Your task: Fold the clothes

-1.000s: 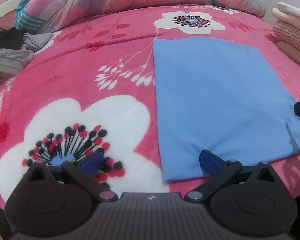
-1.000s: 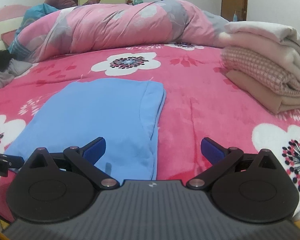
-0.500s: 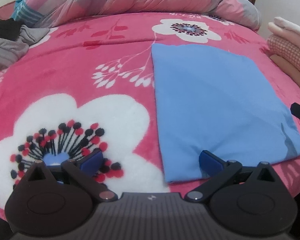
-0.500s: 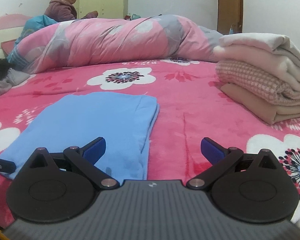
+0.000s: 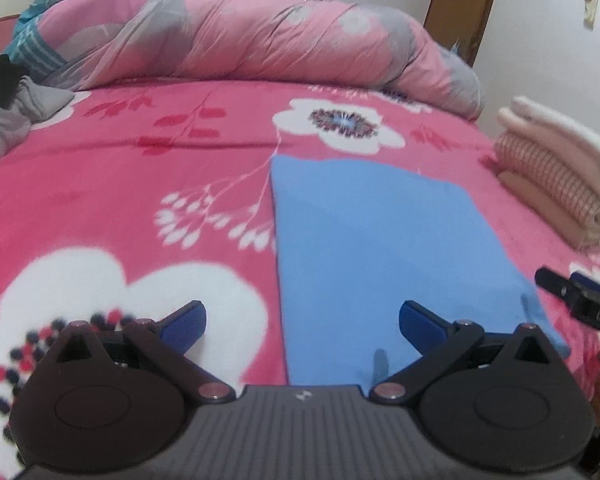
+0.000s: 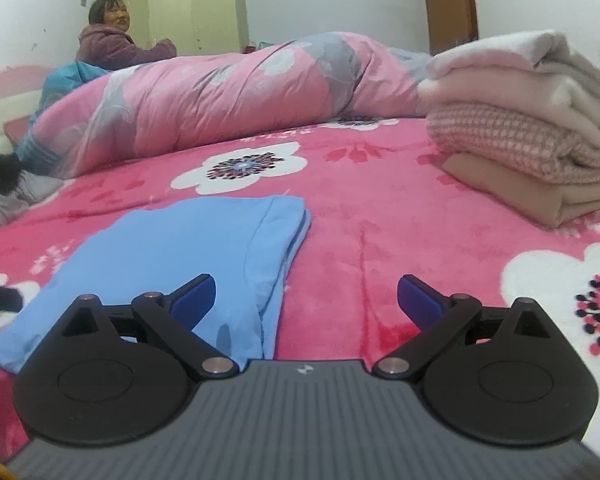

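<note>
Blue garment (image 5: 384, 256) folded flat | left gripper (image 5: 302, 326) released | right gripper (image 6: 305, 300) closing (empty) | writing illegible

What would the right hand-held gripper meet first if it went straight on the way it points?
Probably the folded light-blue cotton garment's near right edge, or the pink floral fleece blanket beside it; depth is unclear.

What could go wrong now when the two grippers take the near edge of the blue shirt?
The blue shirt lies in layers, visible at its right edge; the closing right gripper, nothing between its jaws, may pinch only the top one. The left gripper, open, straddles the shirt's left edge and may catch the fluffy blanket too.
</note>
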The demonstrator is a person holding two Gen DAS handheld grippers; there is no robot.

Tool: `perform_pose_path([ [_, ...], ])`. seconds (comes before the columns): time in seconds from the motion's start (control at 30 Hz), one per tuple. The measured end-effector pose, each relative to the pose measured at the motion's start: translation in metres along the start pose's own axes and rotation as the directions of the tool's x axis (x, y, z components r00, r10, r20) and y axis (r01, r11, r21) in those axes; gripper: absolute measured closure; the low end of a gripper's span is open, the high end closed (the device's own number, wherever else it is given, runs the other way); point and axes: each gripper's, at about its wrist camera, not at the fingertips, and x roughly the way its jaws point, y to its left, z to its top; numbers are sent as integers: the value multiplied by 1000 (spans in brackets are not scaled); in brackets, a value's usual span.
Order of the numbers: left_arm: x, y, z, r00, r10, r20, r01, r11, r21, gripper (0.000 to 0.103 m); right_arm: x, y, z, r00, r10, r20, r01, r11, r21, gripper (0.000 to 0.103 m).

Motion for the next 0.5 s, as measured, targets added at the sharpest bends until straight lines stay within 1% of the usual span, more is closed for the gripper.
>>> perform_pose_path([
  [0.1,11,3,13,1000,-4,-11,4,1000,-6,6,9,-6,10,998,55,-7,-55,998,17,13],
  [0.13,14,3,17,1000,0,-9,0,1000,-6,6,13,-9,16,997,79,-9,-78,997,28,17],
  [0.17,18,3,20,1000,4,-8,-4,1000,-7,6,19,-11,22,994,107,-11,-107,993,40,18],
  [0.3,32,6,28,1000,-7,-15,7,1000,-9,10,48,-18,45,976,219,-21,-217,974,65,19],
  [0.4,42,10,29,999,-28,-40,28,999,-23,22,73,-23,50,965,260,-31,-257,963,82,22],
  [0.47,48,15,27,996,-69,-63,66,997,-44,32,87,-28,46,954,296,-51,-287,948,137,27],
  [0.5,50,18,26,993,-92,-73,88,995,-55,34,93,-32,42,948,311,-61,-297,940,166,28],
])
